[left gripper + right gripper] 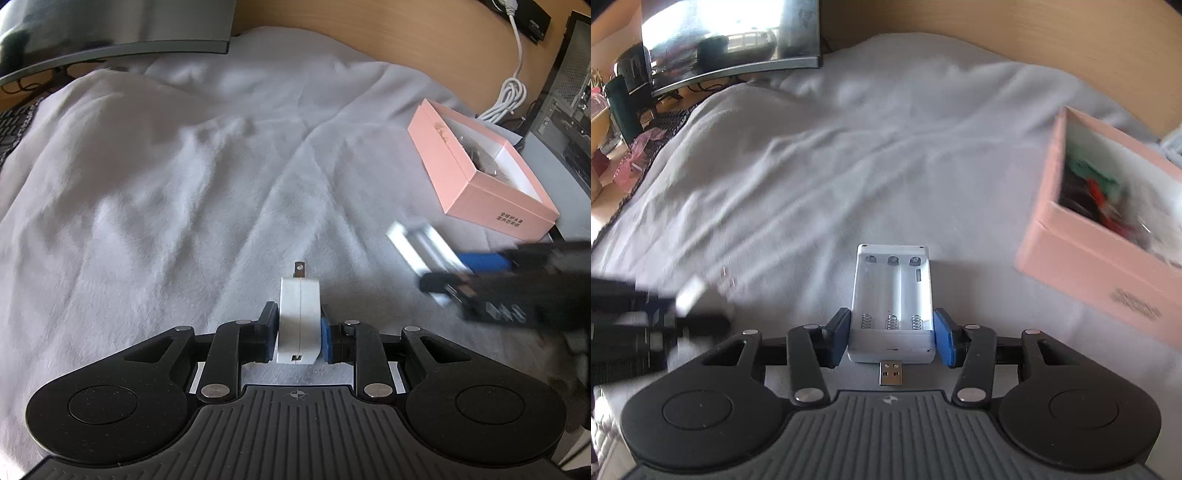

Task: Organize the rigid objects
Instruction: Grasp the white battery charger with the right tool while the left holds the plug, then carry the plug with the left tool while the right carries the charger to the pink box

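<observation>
My left gripper (297, 321) is shut on a white plug adapter (299, 317), whose metal prong points away from me above the grey blanket (184, 184). In the right wrist view my right gripper (892, 326) is shut on a white battery charger (892, 295). Its three empty bays face up and its USB plug points back toward the camera. An open pink box (1082, 258) with several small items inside stands to the right of it. The same pink box (498, 199) sits at the right in the left wrist view, beyond the blurred right gripper (458, 273).
A curved monitor (731, 37) stands at the back left with a dark keyboard (14, 125) beside the blanket. A coiled white cable (509, 96) and a computer case (569, 92) are behind the box. The wooden desk (369, 26) shows beyond the blanket.
</observation>
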`<state>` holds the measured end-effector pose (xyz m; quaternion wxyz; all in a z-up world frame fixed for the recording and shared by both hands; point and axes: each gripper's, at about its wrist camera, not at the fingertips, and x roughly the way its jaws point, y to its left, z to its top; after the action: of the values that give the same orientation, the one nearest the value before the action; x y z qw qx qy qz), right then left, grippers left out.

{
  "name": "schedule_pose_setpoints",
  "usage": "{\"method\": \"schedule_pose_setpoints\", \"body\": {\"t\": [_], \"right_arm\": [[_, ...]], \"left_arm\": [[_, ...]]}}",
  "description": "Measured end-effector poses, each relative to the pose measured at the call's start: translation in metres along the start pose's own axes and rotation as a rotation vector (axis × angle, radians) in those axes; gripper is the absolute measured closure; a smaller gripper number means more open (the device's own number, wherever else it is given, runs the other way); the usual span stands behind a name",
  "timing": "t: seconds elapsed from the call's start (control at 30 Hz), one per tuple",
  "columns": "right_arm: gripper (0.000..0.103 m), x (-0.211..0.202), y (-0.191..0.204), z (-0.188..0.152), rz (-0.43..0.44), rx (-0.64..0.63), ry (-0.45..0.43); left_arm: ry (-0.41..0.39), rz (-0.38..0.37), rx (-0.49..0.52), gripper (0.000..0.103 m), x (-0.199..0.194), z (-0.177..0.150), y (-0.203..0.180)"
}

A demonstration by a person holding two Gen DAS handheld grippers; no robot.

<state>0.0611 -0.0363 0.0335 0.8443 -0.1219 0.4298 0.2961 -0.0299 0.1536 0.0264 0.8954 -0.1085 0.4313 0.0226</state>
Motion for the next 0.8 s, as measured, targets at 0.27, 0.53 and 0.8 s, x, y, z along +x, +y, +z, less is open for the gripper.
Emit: {"method": "schedule_pose_setpoints", "body": {"t": [0.27, 0.53, 0.8], "right_arm": [[0.055, -0.023, -0.019, -0.033, -0.008, -0.006, -0.024], [0.056, -0.011, -0.011, -0.021, -0.015, -0.026, -0.046], [0.056, -0.047, -0.028, -0.036, -0.026, -0.016, -0.032]], "left_arm": [[-0.013, -0.022, 0.040, 0.073, 0.009, 0.005, -0.010], [-0.034, -0.020, 0.108, 0.075, 0.010, 0.003, -0.014], [-0.032, -0.075, 0.208, 0.079, 0.003, -0.005, -0.024]]}}
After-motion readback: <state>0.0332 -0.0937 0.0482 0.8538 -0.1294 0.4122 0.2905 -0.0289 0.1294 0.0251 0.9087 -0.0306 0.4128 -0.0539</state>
